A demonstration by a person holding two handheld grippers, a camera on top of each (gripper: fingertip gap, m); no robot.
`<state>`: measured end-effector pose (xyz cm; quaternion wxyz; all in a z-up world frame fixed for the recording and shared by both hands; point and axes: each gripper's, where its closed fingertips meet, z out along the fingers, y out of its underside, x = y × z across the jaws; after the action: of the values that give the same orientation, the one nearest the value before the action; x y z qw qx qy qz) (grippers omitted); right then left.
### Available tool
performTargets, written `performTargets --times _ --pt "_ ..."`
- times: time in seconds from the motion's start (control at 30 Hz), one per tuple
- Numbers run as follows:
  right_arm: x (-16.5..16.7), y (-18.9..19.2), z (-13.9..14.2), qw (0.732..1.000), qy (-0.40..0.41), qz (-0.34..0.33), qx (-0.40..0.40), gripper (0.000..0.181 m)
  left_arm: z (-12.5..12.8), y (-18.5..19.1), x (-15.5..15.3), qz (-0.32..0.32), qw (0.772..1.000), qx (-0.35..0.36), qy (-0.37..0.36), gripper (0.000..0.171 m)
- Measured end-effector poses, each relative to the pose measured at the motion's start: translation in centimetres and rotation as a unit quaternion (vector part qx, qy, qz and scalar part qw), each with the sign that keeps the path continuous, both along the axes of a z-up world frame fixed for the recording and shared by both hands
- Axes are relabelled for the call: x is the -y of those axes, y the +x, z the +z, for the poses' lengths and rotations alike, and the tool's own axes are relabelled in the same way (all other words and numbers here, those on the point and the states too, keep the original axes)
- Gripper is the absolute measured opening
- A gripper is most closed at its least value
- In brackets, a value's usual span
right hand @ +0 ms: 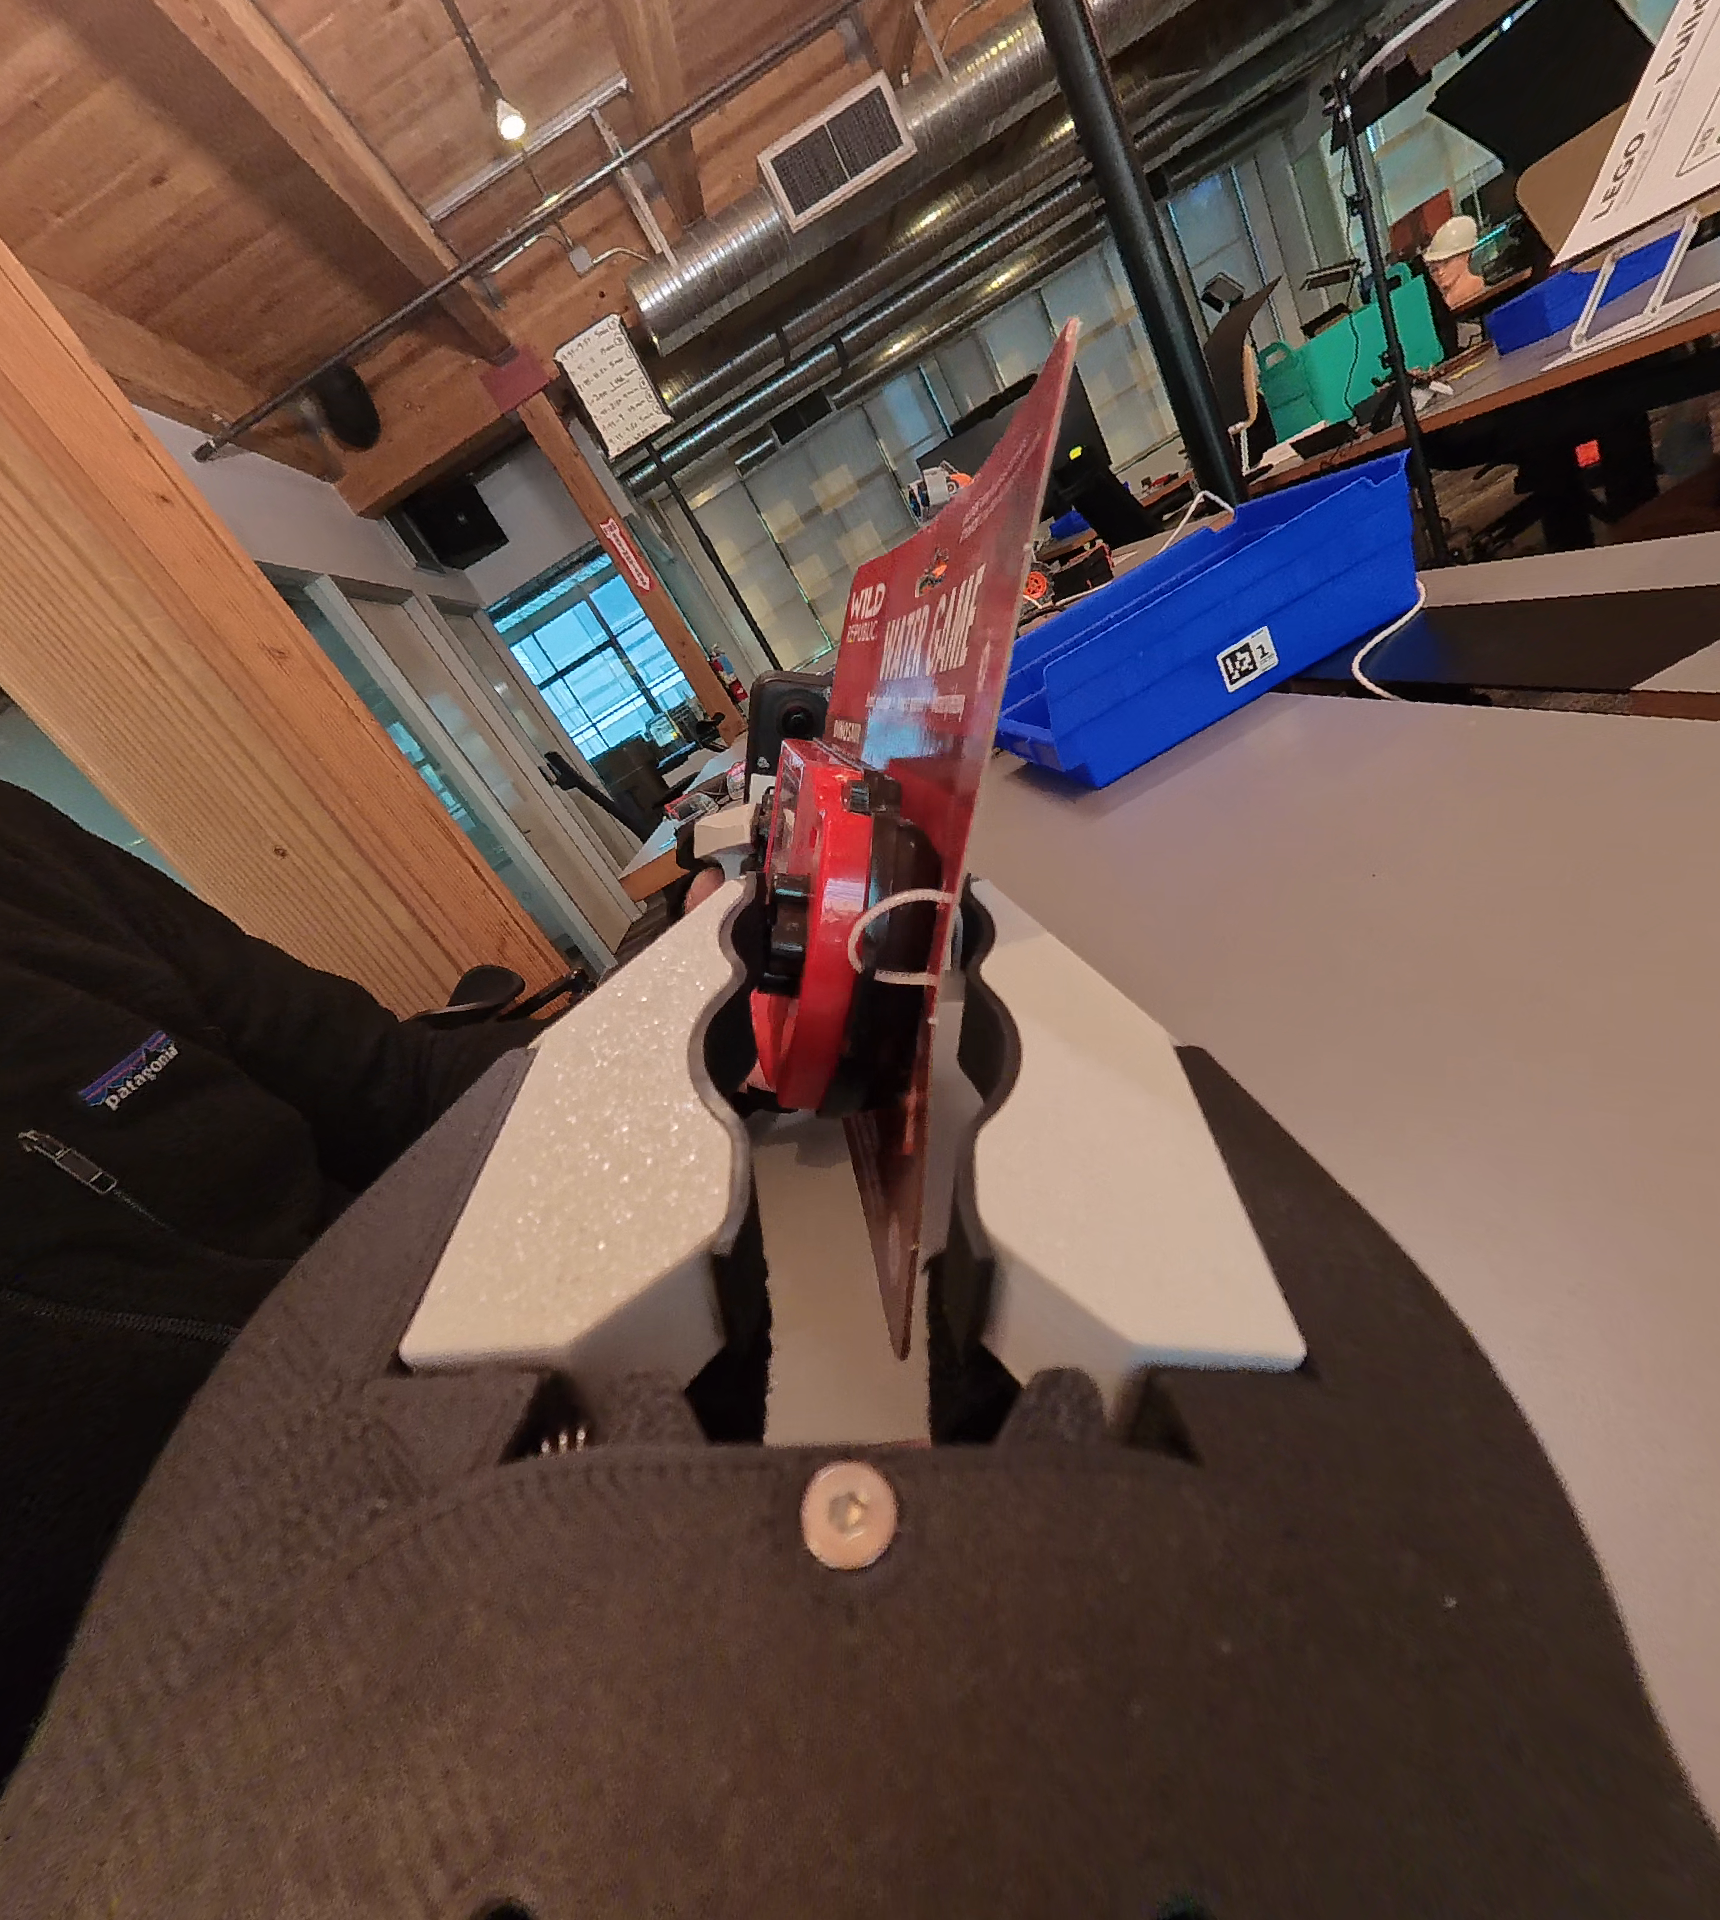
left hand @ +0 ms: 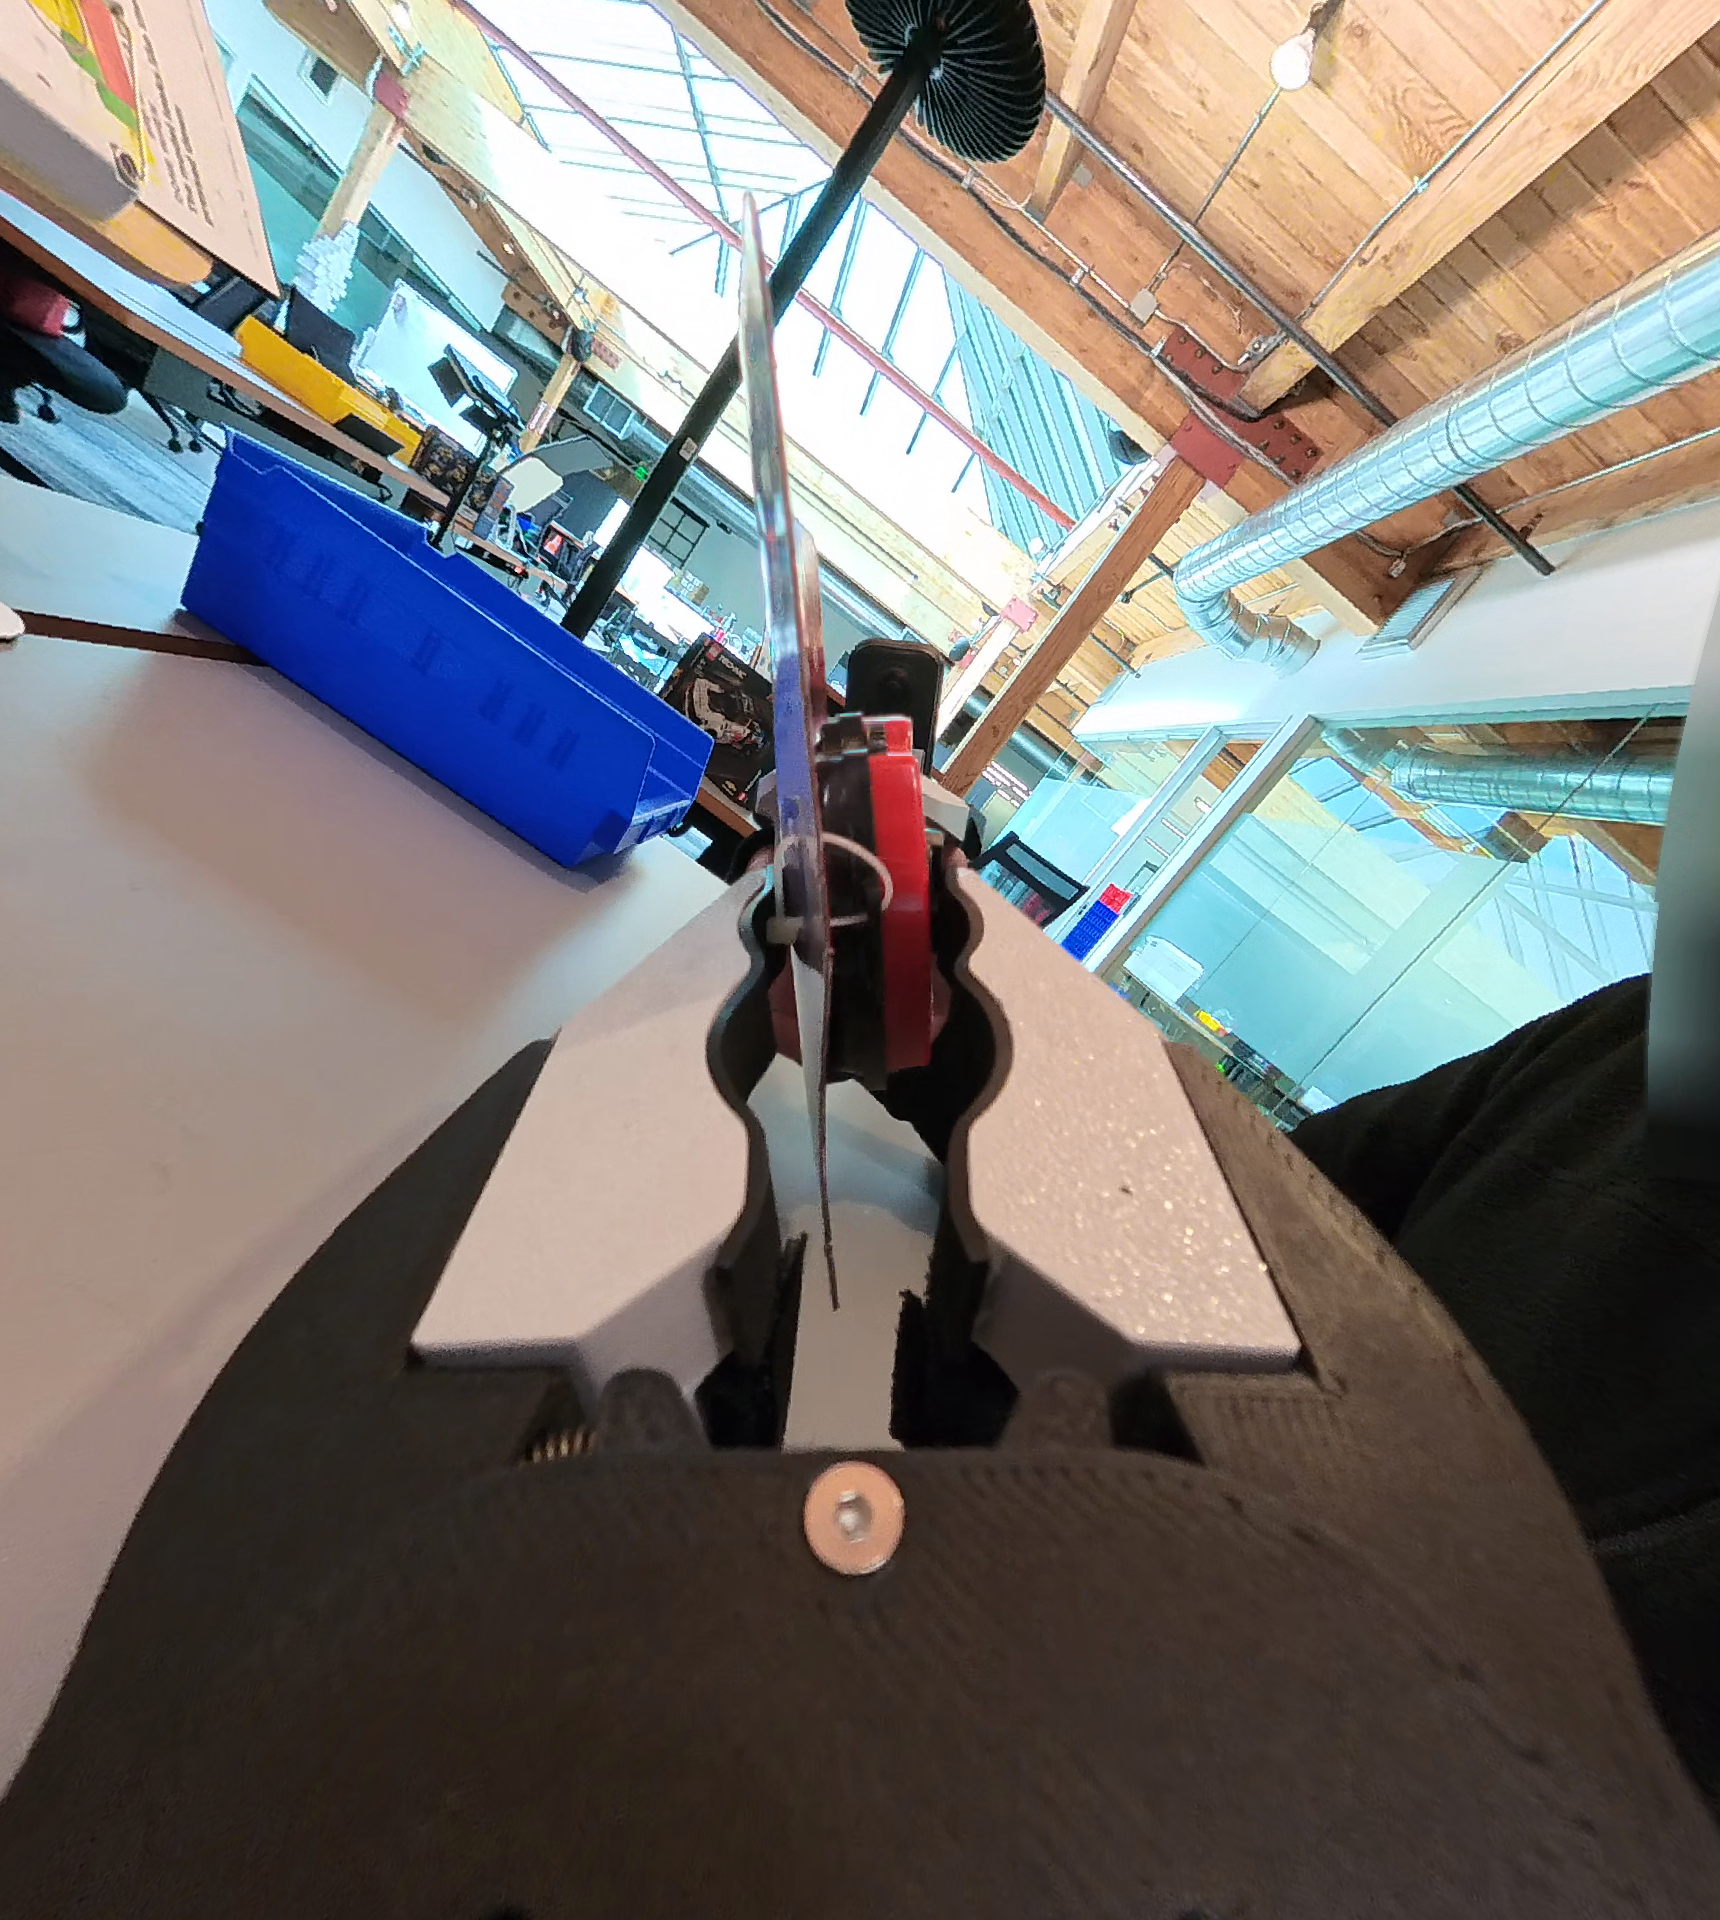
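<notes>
A red plastic toy (left hand: 900, 894) is zip-tied to a glossy backing card (left hand: 781, 582) that stands on edge above the grey table (left hand: 212, 935). My left gripper (left hand: 854, 914) is shut on the toy and card from one side. My right gripper (right hand: 851, 935) is shut on the same toy (right hand: 820, 935) and its red printed card (right hand: 949, 644) from the opposite side. Each view shows the other gripper's grey fingertips just behind the toy, the right one in the left wrist view (left hand: 942, 808) and the left one in the right wrist view (right hand: 721, 831).
A blue plastic bin (left hand: 440, 644) (right hand: 1230, 623) lies on the table beyond the toy, with a white cord (right hand: 1386, 644) beside it. A person's dark sleeve (left hand: 1562, 1247) (right hand: 108, 1039) is close by. A black pole (left hand: 731, 384) rises behind the bin and a wooden post (right hand: 160, 623) stands to the left.
</notes>
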<state>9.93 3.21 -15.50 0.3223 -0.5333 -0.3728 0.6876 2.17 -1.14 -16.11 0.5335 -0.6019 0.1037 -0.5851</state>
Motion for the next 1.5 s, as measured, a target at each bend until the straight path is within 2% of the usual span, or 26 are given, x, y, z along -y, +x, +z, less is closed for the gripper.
performTargets --times 0.4,1.1,1.5 --pt "-0.2 0.0 -0.3 1.000 -0.025 0.003 0.001 0.037 0.8 -1.2 -0.2 0.018 0.999 0.034 0.012 0.025" --pt "0.9 -0.2 -0.1 1.000 0.003 0.028 0.013 0.024 0.6 -0.9 -0.2 0.006 0.999 0.039 0.008 0.030" --pt "0.4 -0.2 -0.3 1.000 -0.001 0.010 0.025 0.030 0.3 -0.6 -0.2 0.006 1.000 0.027 0.011 0.029"
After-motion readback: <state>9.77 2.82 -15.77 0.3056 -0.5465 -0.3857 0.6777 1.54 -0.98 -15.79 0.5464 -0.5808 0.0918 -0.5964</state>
